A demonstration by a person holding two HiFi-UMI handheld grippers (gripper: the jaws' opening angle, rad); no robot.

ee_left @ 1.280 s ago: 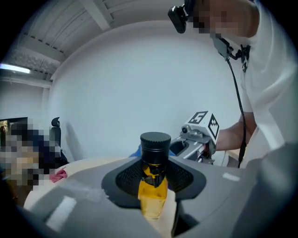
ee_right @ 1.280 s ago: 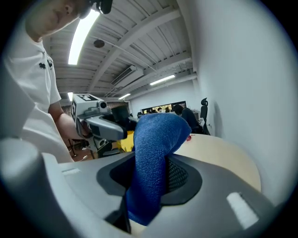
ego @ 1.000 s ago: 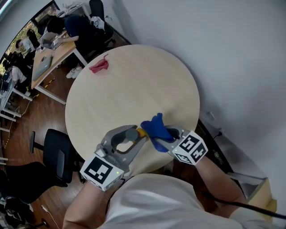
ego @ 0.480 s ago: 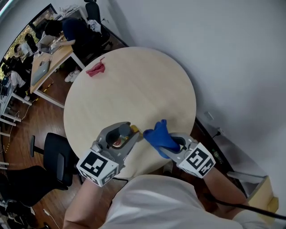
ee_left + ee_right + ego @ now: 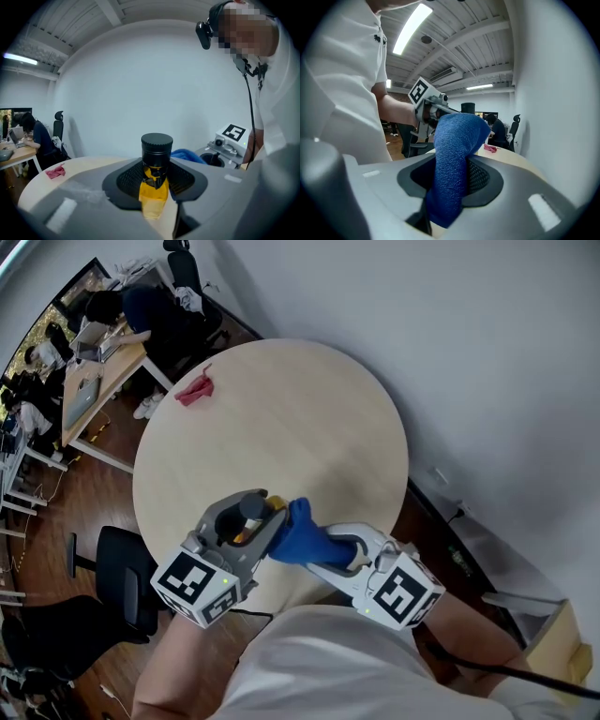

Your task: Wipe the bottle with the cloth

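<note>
Your left gripper point(image 5: 154, 185) was clamped on the small clear plastic bottle of amber-yellow liquid with a black ribbed screw cap point(image 5: 156, 149). Its jaws pressed the bottle's sides just under the cap, and the bottle stood upright between them. Your right gripper point(image 5: 449, 187) pinched the blue terry cloth point(image 5: 455, 154), with the jaws closed on its lower part and the bunched upper end sticking out past them. In the head view that bunched end met the bottle (touching or only just beside it, I couldn't tell), both over the near part of the round pale wooden table point(image 5: 281, 418). A crumpled red rag point(image 5: 195, 390) lay well apart, near the table's far edge.
</note>
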